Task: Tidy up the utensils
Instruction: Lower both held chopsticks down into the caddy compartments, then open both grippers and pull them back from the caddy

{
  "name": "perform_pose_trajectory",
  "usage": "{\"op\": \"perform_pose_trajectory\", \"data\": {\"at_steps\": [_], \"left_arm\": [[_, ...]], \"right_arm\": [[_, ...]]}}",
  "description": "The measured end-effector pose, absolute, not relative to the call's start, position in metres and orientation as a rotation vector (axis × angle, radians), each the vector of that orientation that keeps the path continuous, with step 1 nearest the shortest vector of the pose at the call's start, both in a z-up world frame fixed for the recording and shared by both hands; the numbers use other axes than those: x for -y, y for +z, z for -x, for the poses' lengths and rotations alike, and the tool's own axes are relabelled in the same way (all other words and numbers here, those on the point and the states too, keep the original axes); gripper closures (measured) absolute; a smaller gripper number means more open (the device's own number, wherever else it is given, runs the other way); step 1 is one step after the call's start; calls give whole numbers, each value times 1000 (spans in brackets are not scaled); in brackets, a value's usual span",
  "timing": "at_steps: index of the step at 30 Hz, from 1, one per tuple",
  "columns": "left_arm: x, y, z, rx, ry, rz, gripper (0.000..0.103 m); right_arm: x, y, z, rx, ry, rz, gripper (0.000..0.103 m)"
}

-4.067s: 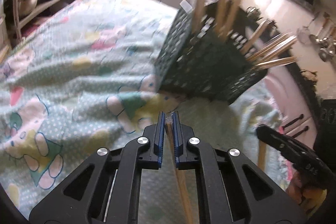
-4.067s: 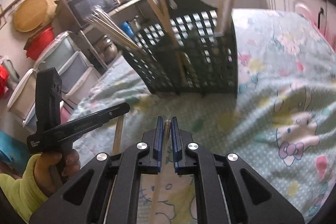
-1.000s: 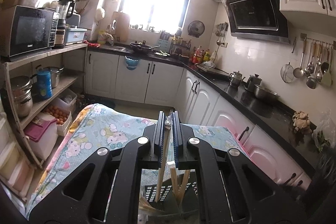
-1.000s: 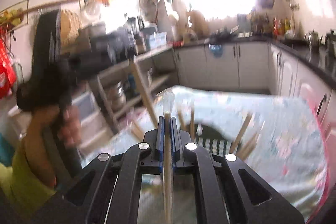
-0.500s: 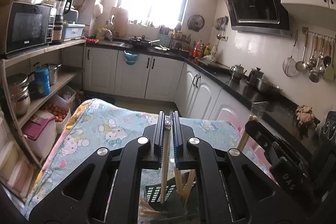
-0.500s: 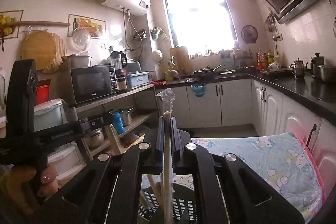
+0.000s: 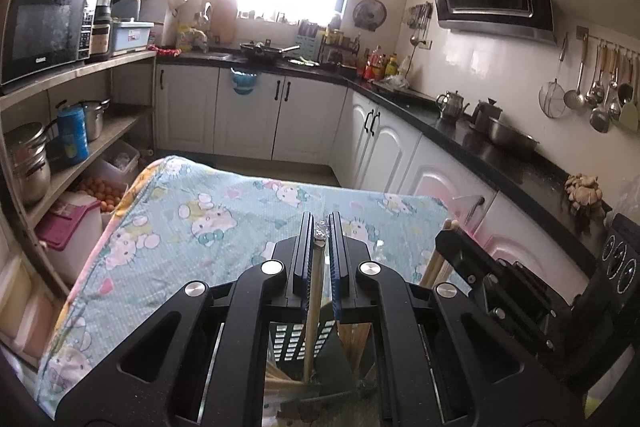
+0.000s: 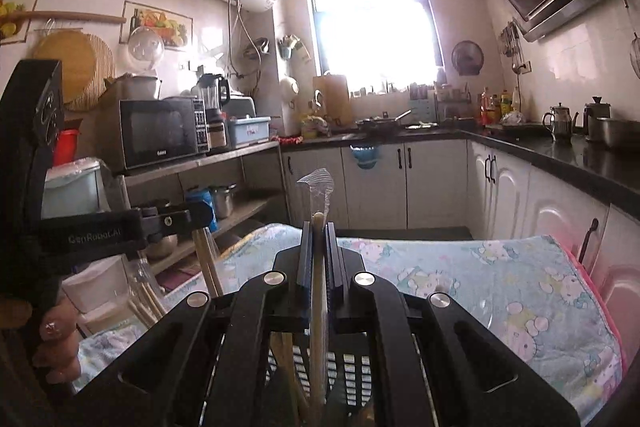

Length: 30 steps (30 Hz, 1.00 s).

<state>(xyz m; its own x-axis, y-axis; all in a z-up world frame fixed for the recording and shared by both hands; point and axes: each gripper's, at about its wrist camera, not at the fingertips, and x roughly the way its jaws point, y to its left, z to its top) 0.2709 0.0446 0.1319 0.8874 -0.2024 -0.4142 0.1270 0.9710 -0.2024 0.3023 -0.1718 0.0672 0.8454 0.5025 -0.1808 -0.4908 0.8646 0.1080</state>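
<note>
Left gripper [image 7: 320,239]: jaws narrow, clamped on a wooden chopstick [image 7: 311,311] in a clear wrapper. The stick hangs down between the fingers, its lower end inside the black slotted basket [image 7: 294,341] directly below. More wooden sticks [image 7: 354,337] stand in the same basket, leaning to the right of the held one.

Right gripper [image 8: 319,239]: jaws narrow, clamped on a second chopstick [image 8: 318,307]. Its top end, with a crumpled clear wrapper [image 8: 319,187], sticks up above the fingertips; its lower end reaches down into the basket [image 8: 352,367] beneath.

The two grippers sit close together over the basket. The right one appears at the right edge of the left wrist view [image 7: 480,267]; the left one appears at the left edge of the right wrist view [image 8: 160,221], held by a hand [image 8: 56,343].

The basket stands on a table under a cartoon-print cloth [image 7: 180,227]. Kitchen cabinets [image 7: 248,115] lie beyond the table.
</note>
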Motion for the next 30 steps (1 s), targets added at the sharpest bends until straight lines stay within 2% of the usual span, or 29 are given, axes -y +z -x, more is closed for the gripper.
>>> {"op": "perform_pose_trajectory", "data": {"at_steps": [9,12,16,19,23,30], "left_arm": [[-45,119,-266,-483,-163,175,98],[-47,118,-263,-488,-160,185,92],[-49,119,-257,-488,-162,189,79],[-48,120,-252,-484,-160,188,72],[-50,125,-241,-470,-168,197,58],[-51,136,-218,-438,-176,199,41]], "right_arm": [[176,52,-293,-284,505,-61,97],[181,51,-288,-308,509,-75,95],[187,49,-282,-339,509,-98,81],[191,50,-275,-351,517,-107,78],[197,52,-265,-363,524,-120,70],[204,58,-243,-384,526,-119,60]]}}
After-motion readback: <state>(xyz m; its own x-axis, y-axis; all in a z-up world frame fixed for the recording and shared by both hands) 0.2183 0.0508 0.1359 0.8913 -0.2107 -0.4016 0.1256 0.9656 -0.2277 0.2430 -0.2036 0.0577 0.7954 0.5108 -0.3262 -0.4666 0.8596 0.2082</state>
